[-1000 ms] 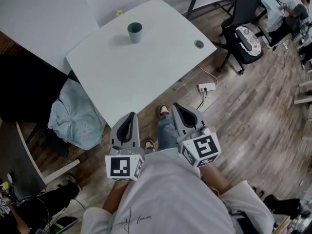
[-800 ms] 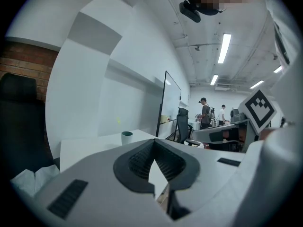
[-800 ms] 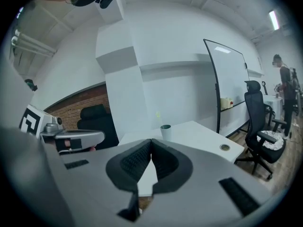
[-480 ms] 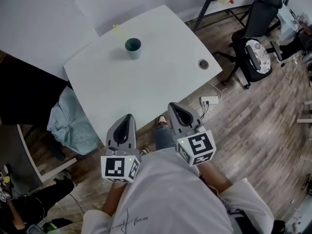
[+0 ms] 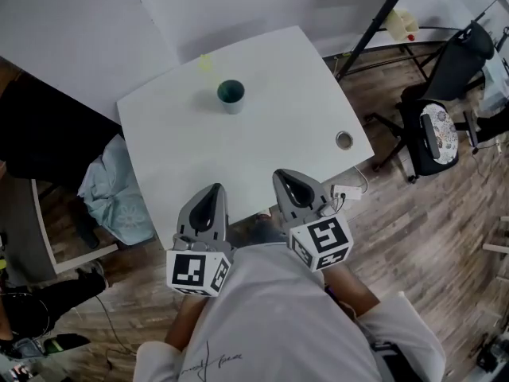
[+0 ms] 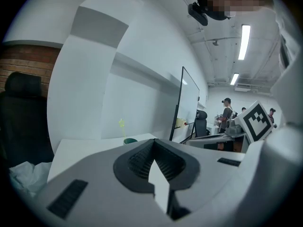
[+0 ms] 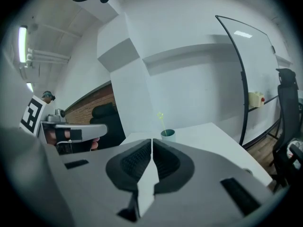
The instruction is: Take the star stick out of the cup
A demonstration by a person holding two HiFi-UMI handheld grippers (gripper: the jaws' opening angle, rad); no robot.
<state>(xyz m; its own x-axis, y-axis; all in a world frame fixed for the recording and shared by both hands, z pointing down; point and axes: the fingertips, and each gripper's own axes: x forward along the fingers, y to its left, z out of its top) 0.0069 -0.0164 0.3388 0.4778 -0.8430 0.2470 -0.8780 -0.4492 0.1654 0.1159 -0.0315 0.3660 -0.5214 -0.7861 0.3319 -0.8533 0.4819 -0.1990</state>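
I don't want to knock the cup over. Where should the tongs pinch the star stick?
Probably the thin stem just under the star, from above. The star stick stands nearly upright, poking out over the cup, so that bare part is free to pinch and lift straight up.

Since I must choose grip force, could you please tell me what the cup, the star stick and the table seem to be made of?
The cup looks like plastic: even matte teal. The star stick is thin, pale yellow-green, perhaps plastic; too small to tell. The table has a smooth white top, laminate-like, no grain.
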